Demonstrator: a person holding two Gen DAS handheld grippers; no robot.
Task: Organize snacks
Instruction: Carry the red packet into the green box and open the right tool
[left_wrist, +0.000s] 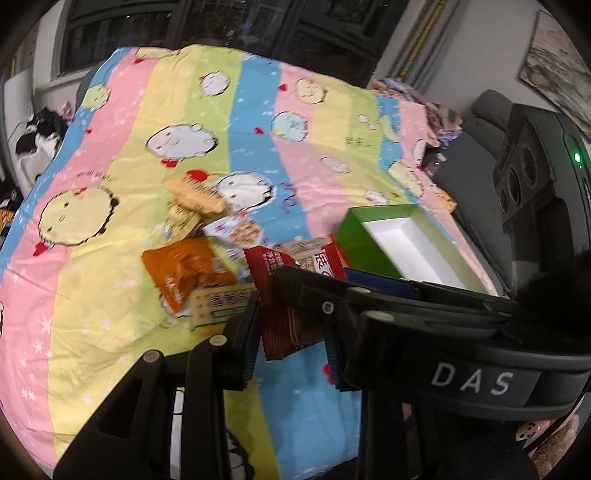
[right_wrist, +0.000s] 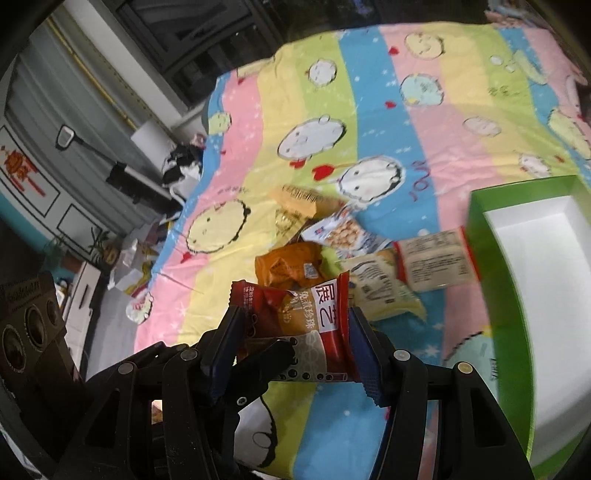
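The bedspread (left_wrist: 122, 229) runs in broad stripes of pink, pale yellow, light green and sky blue, scattered with round white and yellow cartoon faces, small red hearts and white stars. The box (right_wrist: 491, 266) is bright green outside, plain white inside. One snack packet (right_wrist: 310, 314) is dark red with white characters; another (left_wrist: 184, 269) is orange. The claws (right_wrist: 291, 354) are black with blue pads (right_wrist: 365, 354).

The red snack packet (left_wrist: 275, 295) is half lost in the left wrist view, its upper right covered by the right claw (left_wrist: 314, 291) crossing from three o'clock. In the right wrist view the green box (right_wrist: 491, 295) runs off the frame at four o'clock. At twelve o'clock the snack pile (right_wrist: 332, 236) is smeared, its print unreadable, and lower packets lie partly buried.
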